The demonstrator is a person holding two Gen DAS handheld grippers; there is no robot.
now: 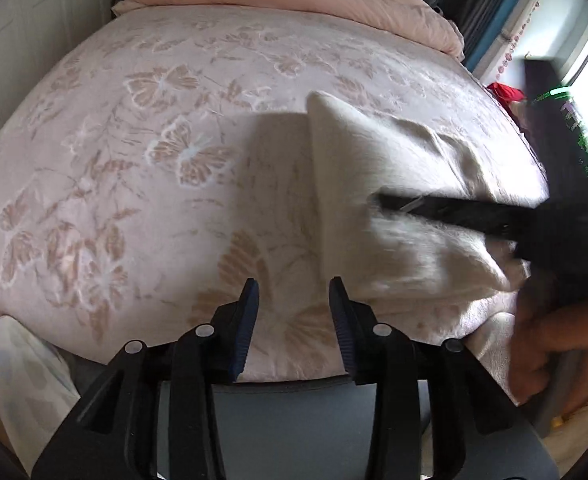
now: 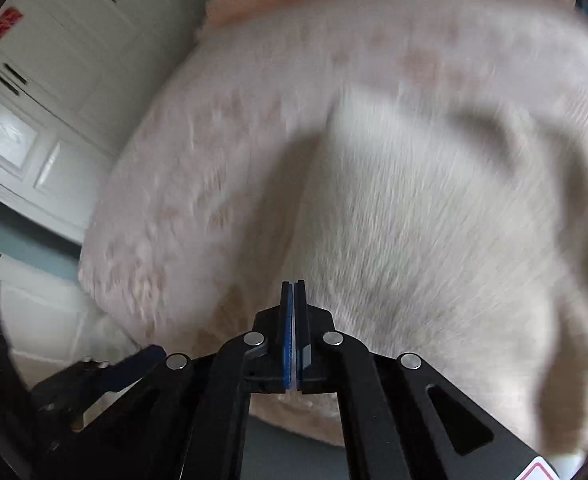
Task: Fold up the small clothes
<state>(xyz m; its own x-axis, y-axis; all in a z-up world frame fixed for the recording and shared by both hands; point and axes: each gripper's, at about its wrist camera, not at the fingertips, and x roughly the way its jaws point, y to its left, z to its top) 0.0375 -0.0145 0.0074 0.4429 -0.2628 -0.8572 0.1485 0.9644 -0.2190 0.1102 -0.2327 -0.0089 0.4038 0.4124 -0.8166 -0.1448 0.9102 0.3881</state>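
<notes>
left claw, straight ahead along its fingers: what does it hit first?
Most likely the butterfly-print bedspread. The left claw is open with nothing between its fingers, pointing steeply down at bare bedspread. The cream garment lies just right of that line; depth is unclear, so its left edge might be brushed.

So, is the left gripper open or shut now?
Open. In the left wrist view the left gripper shows a clear gap between its fingers, with only the bedspread seen through it, no cloth.
</notes>
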